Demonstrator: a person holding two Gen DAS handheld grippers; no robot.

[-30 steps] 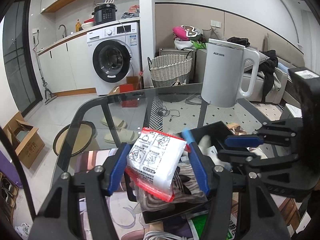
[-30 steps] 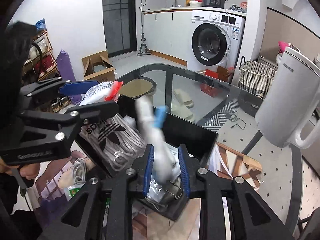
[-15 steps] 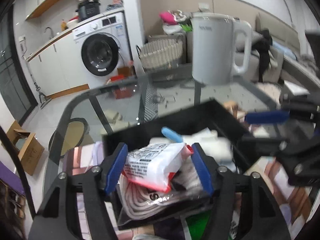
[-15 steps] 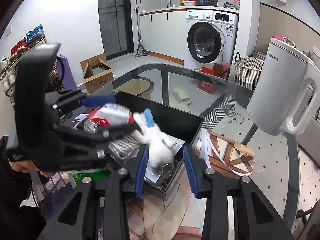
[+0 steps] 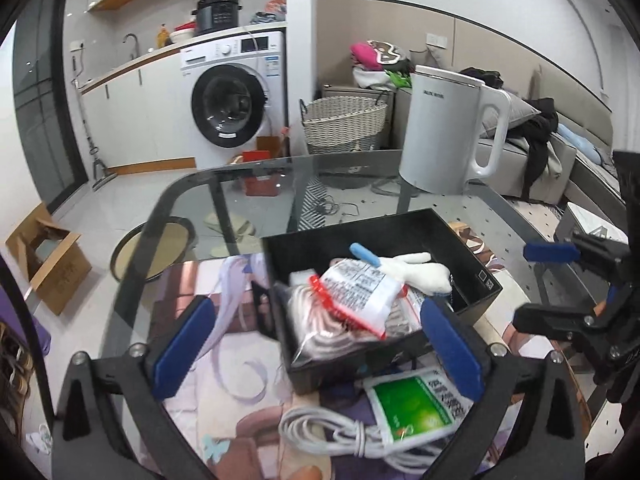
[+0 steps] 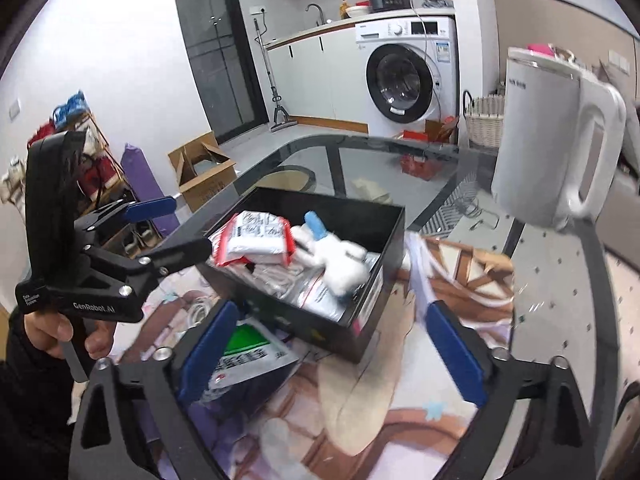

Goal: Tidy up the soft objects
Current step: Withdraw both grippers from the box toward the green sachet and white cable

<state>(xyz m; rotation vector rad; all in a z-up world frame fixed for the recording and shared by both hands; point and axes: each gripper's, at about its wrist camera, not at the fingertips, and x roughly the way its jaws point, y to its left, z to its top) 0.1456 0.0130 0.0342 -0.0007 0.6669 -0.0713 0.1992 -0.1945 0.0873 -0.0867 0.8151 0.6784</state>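
Both hand-held grippers are spreading their jaws with nothing between them: the left hand-held gripper and the right hand-held gripper sit just short of the black box on the glass bench. Inside the box lie a red-edged white packet on a bagged striped cloth, and beside it a white plush toy. All look light and squashy; the crinkly packet may slip, so pinch its middle, and take the toy by its body.
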